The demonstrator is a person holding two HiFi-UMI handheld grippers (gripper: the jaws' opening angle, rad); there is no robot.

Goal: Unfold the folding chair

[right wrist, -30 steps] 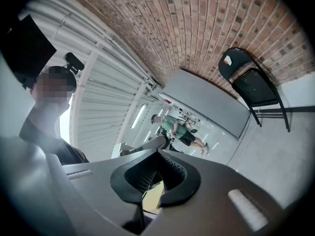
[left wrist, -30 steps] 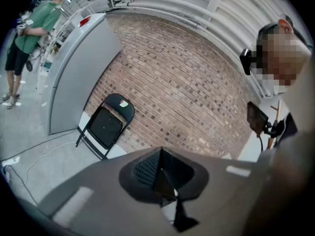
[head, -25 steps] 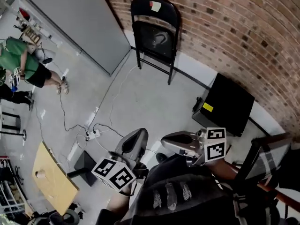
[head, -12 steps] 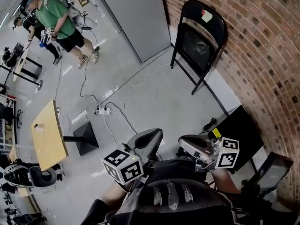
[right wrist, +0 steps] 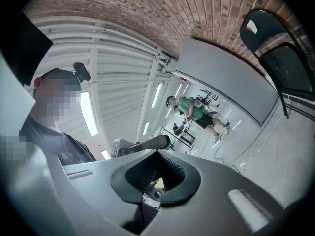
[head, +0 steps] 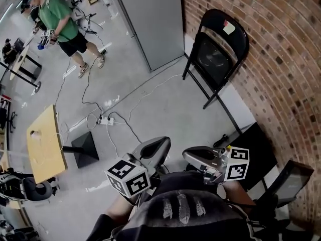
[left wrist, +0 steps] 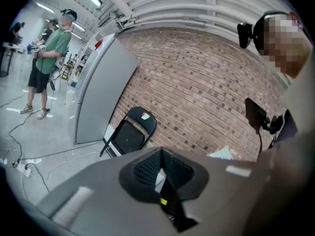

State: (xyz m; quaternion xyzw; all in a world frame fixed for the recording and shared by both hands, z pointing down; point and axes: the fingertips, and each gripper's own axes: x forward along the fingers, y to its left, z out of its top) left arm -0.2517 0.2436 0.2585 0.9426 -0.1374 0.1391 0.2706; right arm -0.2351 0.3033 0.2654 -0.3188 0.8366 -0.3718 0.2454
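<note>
A black folding chair (head: 216, 51) stands folded, leaning against the brick wall at the upper right of the head view; a small sticker sits on its backrest. It also shows in the left gripper view as the chair (left wrist: 129, 133) and at the top right edge of the right gripper view as the chair (right wrist: 281, 48). My left gripper (head: 161, 143) and right gripper (head: 187, 155) are held low near my body, far from the chair. Both have jaws shut with nothing between them, as the left gripper (left wrist: 161, 166) and right gripper (right wrist: 156, 173) show in their own views.
A tall grey panel (head: 150, 19) stands left of the chair. Cables and a power strip (head: 105, 120) trail over the floor between me and the chair. A black box (head: 256, 149) sits by the wall at right. A wooden table (head: 45, 142) and a person in green (head: 57, 21) are at left.
The view has swung, so the chair sits further right in the picture and the person in green has come into the upper left. Both grippers stay shut and shifted slightly.
</note>
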